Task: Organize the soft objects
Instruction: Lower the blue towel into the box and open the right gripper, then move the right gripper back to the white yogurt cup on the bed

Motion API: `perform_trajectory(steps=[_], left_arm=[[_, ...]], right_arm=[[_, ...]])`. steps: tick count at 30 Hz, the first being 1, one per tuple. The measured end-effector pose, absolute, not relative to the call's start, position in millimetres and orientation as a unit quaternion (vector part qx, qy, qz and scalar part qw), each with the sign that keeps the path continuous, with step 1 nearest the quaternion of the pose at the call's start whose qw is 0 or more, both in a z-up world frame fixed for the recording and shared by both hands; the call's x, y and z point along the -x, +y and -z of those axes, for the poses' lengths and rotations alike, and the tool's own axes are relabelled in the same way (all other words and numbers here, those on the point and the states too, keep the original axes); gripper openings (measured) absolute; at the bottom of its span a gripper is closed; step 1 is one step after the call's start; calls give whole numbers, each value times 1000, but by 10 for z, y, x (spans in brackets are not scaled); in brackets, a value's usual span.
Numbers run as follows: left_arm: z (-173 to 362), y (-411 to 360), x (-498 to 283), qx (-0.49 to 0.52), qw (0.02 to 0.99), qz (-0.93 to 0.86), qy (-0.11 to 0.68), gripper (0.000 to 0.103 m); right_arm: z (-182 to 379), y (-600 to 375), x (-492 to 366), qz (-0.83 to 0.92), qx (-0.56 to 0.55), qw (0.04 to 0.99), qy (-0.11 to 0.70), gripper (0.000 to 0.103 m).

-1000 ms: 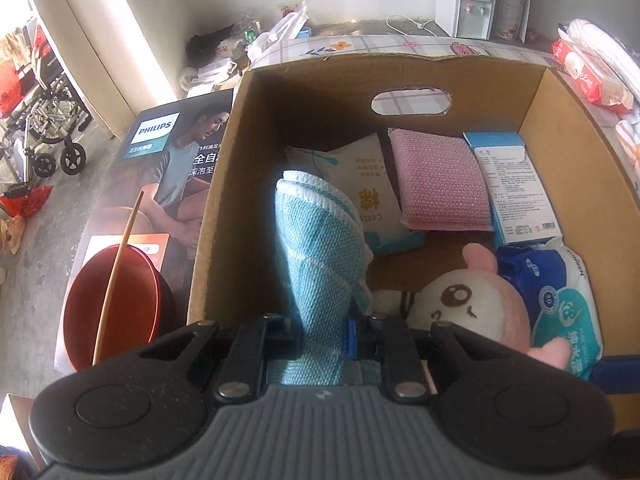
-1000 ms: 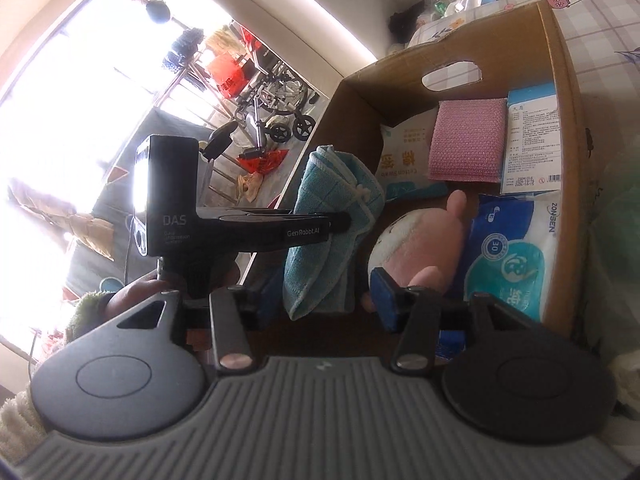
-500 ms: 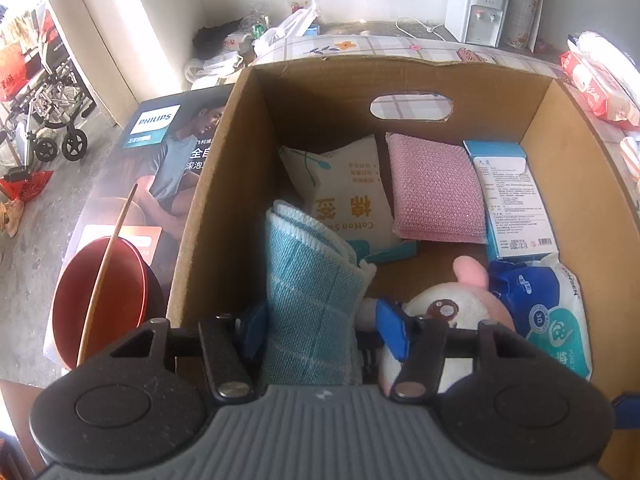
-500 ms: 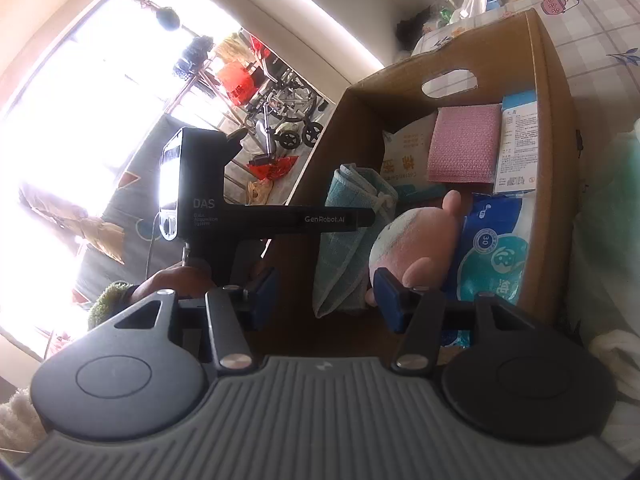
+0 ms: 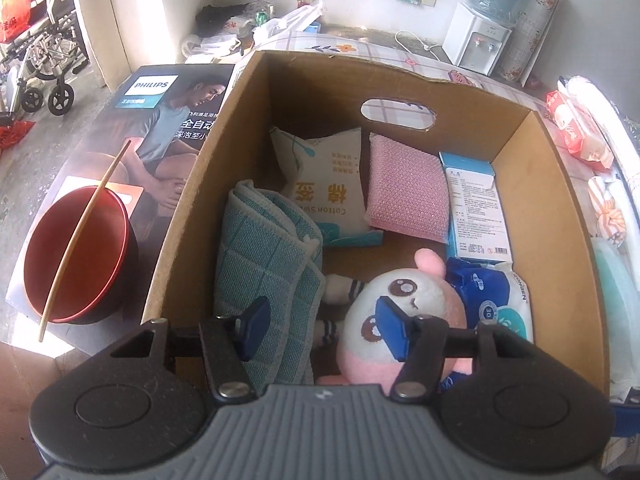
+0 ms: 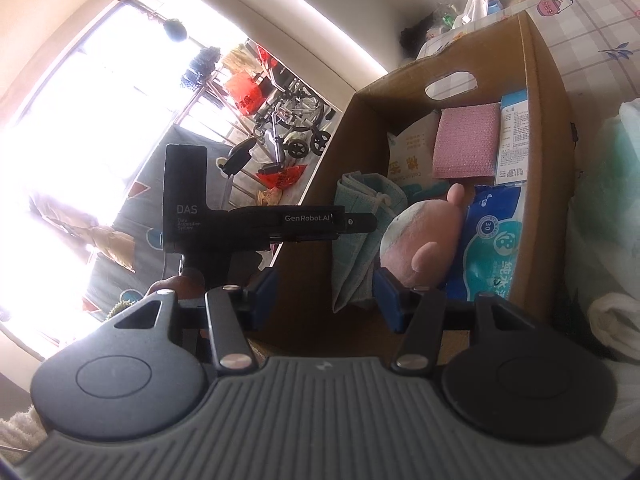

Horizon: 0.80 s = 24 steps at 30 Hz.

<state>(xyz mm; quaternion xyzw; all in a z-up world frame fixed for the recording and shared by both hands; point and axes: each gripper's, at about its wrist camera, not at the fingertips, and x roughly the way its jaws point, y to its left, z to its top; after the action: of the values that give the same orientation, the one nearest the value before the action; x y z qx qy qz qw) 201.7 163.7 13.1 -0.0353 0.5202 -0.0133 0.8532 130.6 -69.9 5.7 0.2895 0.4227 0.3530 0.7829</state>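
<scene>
1. Your left wrist view looks down into the cardboard box (image 5: 200, 184) and shows its whole floor. It also shows a red bowl (image 5: 76, 256) with a chopstick (image 5: 86, 236) across it, standing outside the box's left wall on a printed Philips carton (image 5: 160, 120). Your right wrist view sees none of those three.
2. Your right wrist view looks along the box (image 6: 544, 184) from its near end. It alone shows your left gripper from the side, its black body (image 6: 256, 224) over the box's left wall with a hand (image 6: 176, 286) under it, against a bright window.
3. Your left gripper (image 5: 322, 330) has just let go: its jaws stand apart over the near end of the box, and no pad presses on anything. The teal cloth sits in front of the left pad and the plush toy behind the right one.
4. Your right gripper (image 6: 326, 300) stands open too, with nothing between its pads, at the box's near edge.
5. The teal cloth (image 5: 264, 256) is folded, waffle-checked with a pale hem, and leans against the box's left wall.
6. The plush toy (image 5: 404, 320) is round, white-faced and pink, just right of the cloth, touching the blue wipes pack (image 5: 496, 300).
7. Behind them lie a cotton swab bag (image 5: 328, 184), a pink sponge cloth (image 5: 406, 188) and a blue-and-white carton (image 5: 476, 208), side by side.
</scene>
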Motion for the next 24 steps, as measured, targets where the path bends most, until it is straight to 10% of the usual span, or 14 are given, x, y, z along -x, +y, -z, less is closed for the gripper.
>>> perform_trajectory(steps=[10,24], left_arm=[[-799,1128,-1612,14,894,82,440,83],[-1122,73,-983,32,894,216,392,88]], right_arm=[[-264,-1026,-973,-353,-302,797,386,62],[-393,-2125,-123,-264,-303,854,332,68]])
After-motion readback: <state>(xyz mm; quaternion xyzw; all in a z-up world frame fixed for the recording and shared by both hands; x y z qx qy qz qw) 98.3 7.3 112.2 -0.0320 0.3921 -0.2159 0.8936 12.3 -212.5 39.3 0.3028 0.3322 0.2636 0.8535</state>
